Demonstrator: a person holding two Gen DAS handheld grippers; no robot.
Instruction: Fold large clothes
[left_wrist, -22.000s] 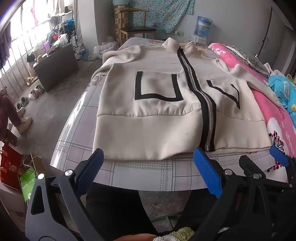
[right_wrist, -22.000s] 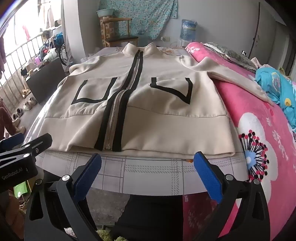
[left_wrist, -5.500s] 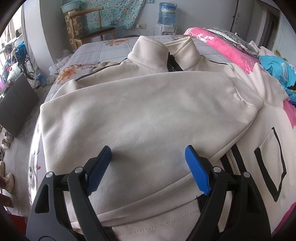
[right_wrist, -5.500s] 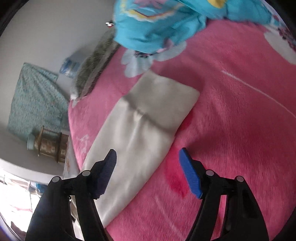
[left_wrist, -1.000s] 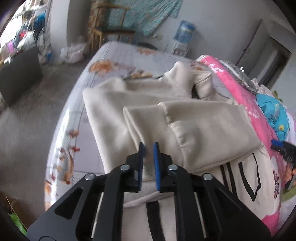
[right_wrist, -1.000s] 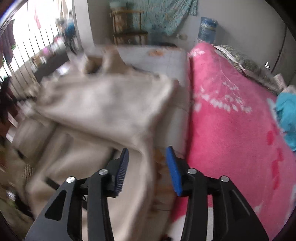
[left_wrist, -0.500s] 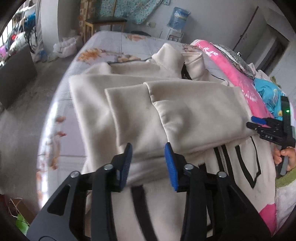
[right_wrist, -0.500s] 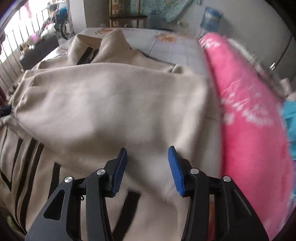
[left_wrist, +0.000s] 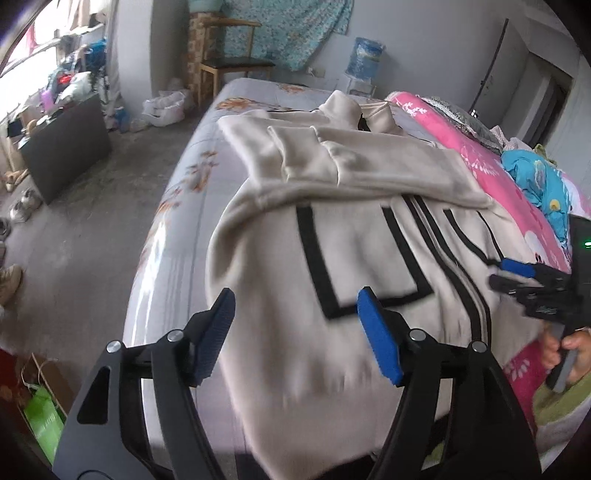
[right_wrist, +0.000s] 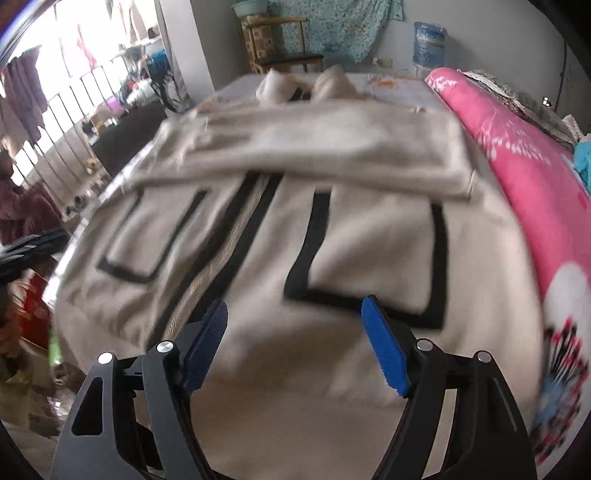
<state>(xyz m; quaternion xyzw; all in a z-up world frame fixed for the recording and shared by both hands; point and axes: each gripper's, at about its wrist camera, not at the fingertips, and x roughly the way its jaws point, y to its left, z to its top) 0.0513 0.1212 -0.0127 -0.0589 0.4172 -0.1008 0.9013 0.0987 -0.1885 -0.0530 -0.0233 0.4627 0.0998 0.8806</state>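
Note:
A cream zip jacket (left_wrist: 354, 258) with black pocket outlines lies front-up on the bed, also in the right wrist view (right_wrist: 332, 229). Both sleeves (left_wrist: 369, 166) are folded across its chest, also seen in the right wrist view (right_wrist: 314, 147). My left gripper (left_wrist: 299, 332) is open and empty above the jacket's lower left part. My right gripper (right_wrist: 295, 343) is open and empty above the lower hem area, and it shows at the right edge of the left wrist view (left_wrist: 524, 277).
A pink flowered blanket (right_wrist: 535, 177) covers the bed's right side with blue cloth (left_wrist: 535, 177) on it. A grey flowered sheet (left_wrist: 177, 221) lies left of the jacket. A wooden chair (left_wrist: 229, 66), a water bottle (right_wrist: 428, 44) and a dark cabinet (left_wrist: 62, 147) stand beyond.
Both grippers have opened wider and pulled back from the folded sleeves toward the jacket's hem. The sleeves stay lying across the chest.

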